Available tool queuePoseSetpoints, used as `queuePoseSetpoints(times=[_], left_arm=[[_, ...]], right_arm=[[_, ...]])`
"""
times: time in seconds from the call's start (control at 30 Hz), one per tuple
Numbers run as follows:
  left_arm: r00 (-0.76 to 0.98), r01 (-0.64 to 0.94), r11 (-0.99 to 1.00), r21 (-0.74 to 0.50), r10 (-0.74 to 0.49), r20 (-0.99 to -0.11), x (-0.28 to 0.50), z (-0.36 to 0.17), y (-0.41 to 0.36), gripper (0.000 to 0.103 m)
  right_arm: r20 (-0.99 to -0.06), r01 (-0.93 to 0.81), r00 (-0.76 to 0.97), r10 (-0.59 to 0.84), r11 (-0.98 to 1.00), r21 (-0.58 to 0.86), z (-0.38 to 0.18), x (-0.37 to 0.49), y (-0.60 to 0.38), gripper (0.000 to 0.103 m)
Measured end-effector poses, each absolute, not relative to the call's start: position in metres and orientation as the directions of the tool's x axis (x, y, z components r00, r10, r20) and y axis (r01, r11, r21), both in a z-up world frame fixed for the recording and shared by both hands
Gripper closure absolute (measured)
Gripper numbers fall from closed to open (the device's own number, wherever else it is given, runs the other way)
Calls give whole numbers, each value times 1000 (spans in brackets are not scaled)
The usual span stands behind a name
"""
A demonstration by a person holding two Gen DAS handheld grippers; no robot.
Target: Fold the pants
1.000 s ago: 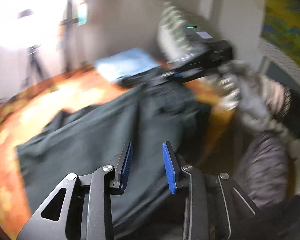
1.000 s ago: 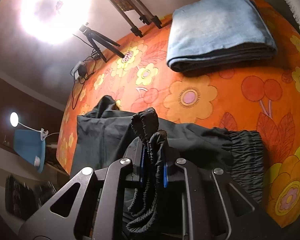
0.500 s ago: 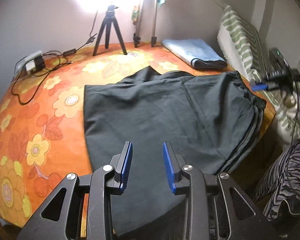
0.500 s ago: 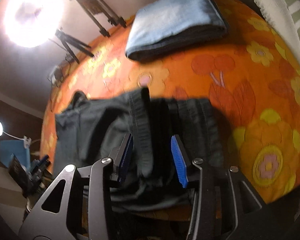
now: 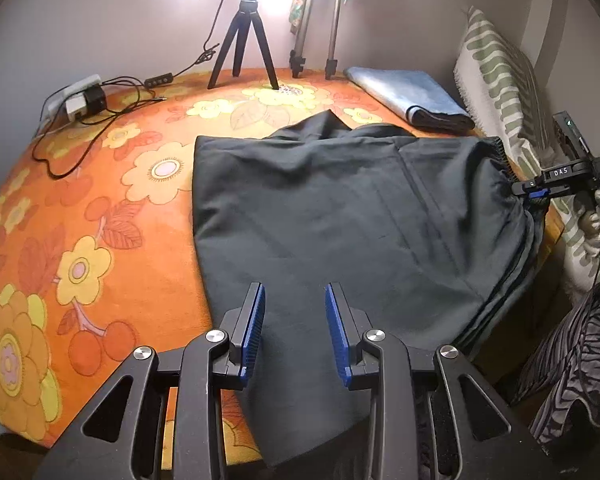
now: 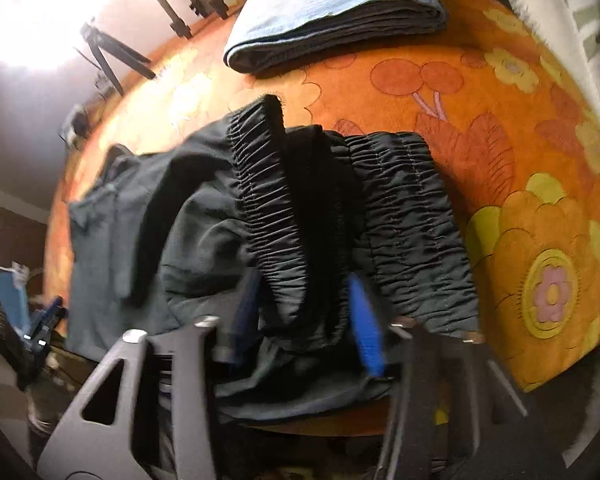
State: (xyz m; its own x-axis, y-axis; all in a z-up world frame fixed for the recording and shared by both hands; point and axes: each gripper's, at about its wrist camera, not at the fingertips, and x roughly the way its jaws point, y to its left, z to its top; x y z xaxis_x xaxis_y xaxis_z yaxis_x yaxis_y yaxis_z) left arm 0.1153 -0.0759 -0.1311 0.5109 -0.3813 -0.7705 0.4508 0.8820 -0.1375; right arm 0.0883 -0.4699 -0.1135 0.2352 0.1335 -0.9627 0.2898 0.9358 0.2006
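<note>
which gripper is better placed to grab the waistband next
Right. The right hand-held gripper already straddles the bunched waistband, its jaws just closing around it. The left hand-held gripper hovers open over the pants near the leg end.

The pants' (image 5: pixel 340 216) near hem is hidden behind the left tool (image 5: pixel 294 324). The right tool (image 6: pixel 304 312) is motion-blurred, so pad contact with the waistband (image 6: pixel 276 216) is unclear.

Left gripper (image 5: pixel 294 330) angles down, jaws parted and empty; right gripper (image 6: pixel 306 320) points steeply down, jaws just been closing, apart around fabric.
</note>
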Motion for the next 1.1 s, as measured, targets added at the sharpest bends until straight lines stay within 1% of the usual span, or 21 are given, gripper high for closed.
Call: queuePoseSetpoints(times=[0.07,0.2,0.3,0.37,0.43,0.5,0.53,0.57,0.63,0.73,0.8,0.97,1.1], left_arm=[[505,455,881,-127,-373,-778,116,-133,-75,73],[471,465,878,-114,-355,-808,117,-144,-72,73],[459,477,873,-103,-348,-818,115,-150,-74,73],[470,470,876,-111,-355,-808,113,-147,-72,73],[481,452,881,-137,-370,-795,112,-142,-67,73],[488,433,887,-162,-382,-785,109,-137,-60,73],[495,431,889,-158,-379,-782,107,-135,-58,73],[503,428,891,-152,-374,-779,104,-133,-57,73],[512,420,893,-162,-381,-770,99,-131,-51,73],[510,410,892,-191,-398,-762,94,-133,-47,73],[508,408,891,-198,-403,-761,91,-136,-48,73],[506,382,892,-241,-420,-754,81,-139,-44,73],[515,329,900,-285,-425,-744,80,-143,-34,73]], right_arm=[[-962,285,231,145,935,210,-109,85,-470,86],[-949,262,267,169,935,240,-84,74,-480,88],[-962,297,254,101,938,177,-84,68,-495,89],[-969,299,229,91,941,159,-93,66,-497,89],[-971,269,229,72,954,134,-92,66,-491,86],[-968,243,251,20,967,83,-82,70,-482,74],[-963,228,270,-29,973,34,-75,71,-476,65],[-950,213,302,-75,977,-10,-64,74,-469,63],[-931,187,355,-91,982,-25,-47,78,-455,63],[-901,100,429,-72,994,-32,-26,89,-420,63],[-893,12,451,-13,1000,-8,-23,98,-392,63],[-901,-161,397,177,979,122,-39,130,-315,63],[-906,-227,315,284,949,218,-61,156,-254,62]])
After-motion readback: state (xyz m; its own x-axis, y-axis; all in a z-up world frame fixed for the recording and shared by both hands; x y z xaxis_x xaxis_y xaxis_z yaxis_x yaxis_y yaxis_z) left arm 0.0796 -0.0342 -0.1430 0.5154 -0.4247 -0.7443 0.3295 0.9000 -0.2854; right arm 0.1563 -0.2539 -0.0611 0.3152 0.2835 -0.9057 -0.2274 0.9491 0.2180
